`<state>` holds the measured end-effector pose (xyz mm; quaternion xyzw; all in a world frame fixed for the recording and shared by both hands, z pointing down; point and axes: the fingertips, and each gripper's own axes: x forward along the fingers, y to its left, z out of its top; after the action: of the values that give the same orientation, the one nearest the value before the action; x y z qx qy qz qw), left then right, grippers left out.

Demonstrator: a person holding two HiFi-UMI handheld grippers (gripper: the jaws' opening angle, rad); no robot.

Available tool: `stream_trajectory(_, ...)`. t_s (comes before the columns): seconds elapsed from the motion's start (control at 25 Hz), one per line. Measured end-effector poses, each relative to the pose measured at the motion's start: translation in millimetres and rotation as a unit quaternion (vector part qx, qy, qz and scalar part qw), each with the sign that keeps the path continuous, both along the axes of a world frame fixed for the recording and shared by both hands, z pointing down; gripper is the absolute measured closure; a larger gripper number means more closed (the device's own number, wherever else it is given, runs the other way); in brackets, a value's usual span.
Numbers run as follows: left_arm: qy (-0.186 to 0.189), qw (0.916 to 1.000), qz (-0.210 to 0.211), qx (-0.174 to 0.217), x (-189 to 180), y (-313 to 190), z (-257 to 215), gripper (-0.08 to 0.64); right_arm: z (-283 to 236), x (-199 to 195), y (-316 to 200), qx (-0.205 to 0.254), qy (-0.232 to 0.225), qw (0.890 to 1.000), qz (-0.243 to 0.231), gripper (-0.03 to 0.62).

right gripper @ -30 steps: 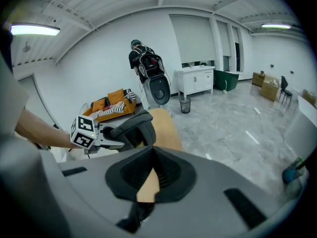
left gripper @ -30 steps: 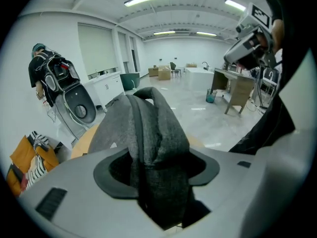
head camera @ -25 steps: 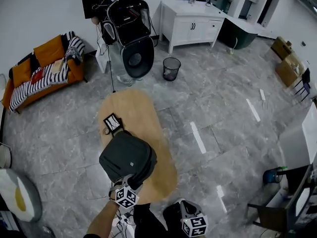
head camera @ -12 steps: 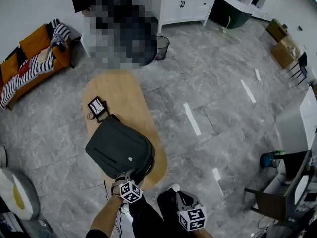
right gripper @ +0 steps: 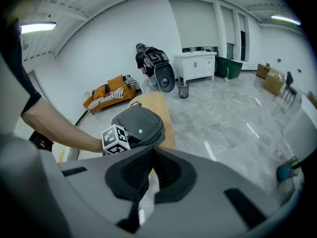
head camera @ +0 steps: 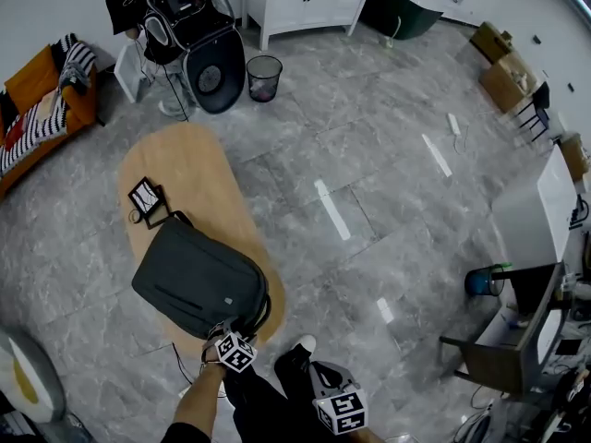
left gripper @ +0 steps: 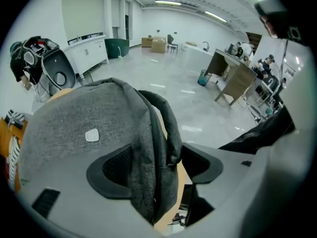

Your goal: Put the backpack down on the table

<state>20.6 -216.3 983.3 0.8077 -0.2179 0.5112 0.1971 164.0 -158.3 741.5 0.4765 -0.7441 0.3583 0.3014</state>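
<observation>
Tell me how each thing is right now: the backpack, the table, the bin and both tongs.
backpack: lying flat on the table.
table: standing, with the backpack on it.
left tongs: open, have just been opening, with the backpack's near end between them.
right tongs: shut, with nothing in them.
bin: upright on the floor.

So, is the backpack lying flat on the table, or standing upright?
Lying flat. In the head view the backpack rests front side up on the wooden table, near its closer end.
</observation>
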Motion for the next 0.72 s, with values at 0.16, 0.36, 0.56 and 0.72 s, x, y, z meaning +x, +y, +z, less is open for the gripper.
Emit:
stream_trajectory(0.16,0.038,0.9941,-0.077,-0.066,4,0,3,0.416,2,10,-2,-0.007,0.003,1.0,0.018,0.581)
stream_trajectory(0.36,0.052,0.9871,-0.133,-0.072,-2,0,1,0.54,3,12,-7,-0.002,0.001,1.0,0.028,0.583)
stream_trajectory(0.56,0.068,0.9835,-0.156,-0.062,-17,-3,-18,0.54,1,-10,-18,0.005,-0.012,1.0,0.026,0.582)
stream_trajectory(0.72,0.097,0.9811,-0.166,-0.025,-24,-16,-59,0.54,-6,-38,-32,0.013,-0.034,0.999,0.01,0.583)
